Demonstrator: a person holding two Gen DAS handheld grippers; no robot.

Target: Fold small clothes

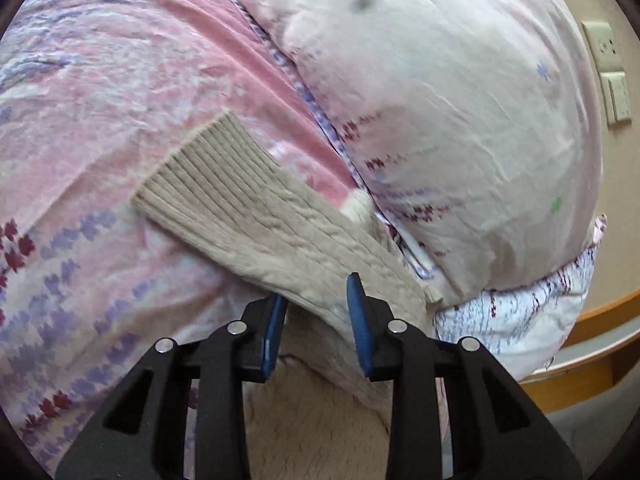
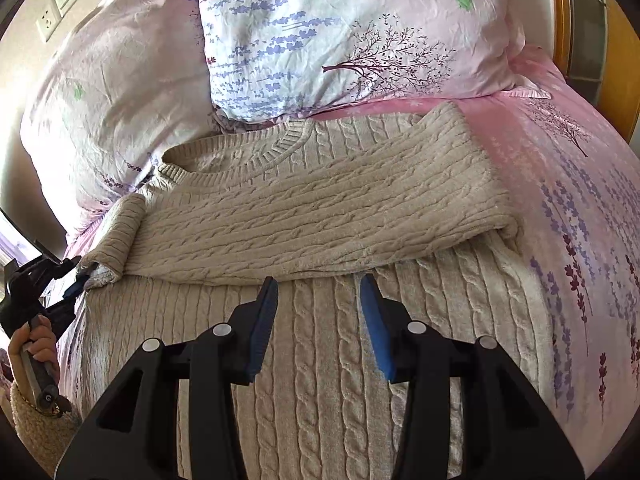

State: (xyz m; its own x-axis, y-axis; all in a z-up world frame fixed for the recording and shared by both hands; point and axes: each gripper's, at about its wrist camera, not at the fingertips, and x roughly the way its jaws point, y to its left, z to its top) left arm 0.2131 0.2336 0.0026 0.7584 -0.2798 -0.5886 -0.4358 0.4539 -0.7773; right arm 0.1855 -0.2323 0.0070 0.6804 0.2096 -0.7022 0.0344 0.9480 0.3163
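A beige cable-knit sweater [image 2: 320, 208] lies on the bed [image 2: 560, 168] below the pillows [image 2: 320, 32], one sleeve folded across its chest. The left tool [image 1: 318, 304], jaws narrowly parted, straddles the other sleeve [image 1: 240, 208] without pinching it; the right tool [image 2: 320, 312] hovers half-open, empty, over the sweater's body. Likely next: grip that sleeve and fold it inward.

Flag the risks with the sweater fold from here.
1. The sleeve lies between the left hand-held gripper's parted fingers, unpinched; pulling away could drag the cuff askew.
2. The sweater butts against the pillows, so the collar may bunch.
3. The folded sleeve is only resting across the body and could slip.

Beige cable-knit sweater [image 2: 320, 216] flat on bed, one sleeve [image 2: 328, 200] folded across.
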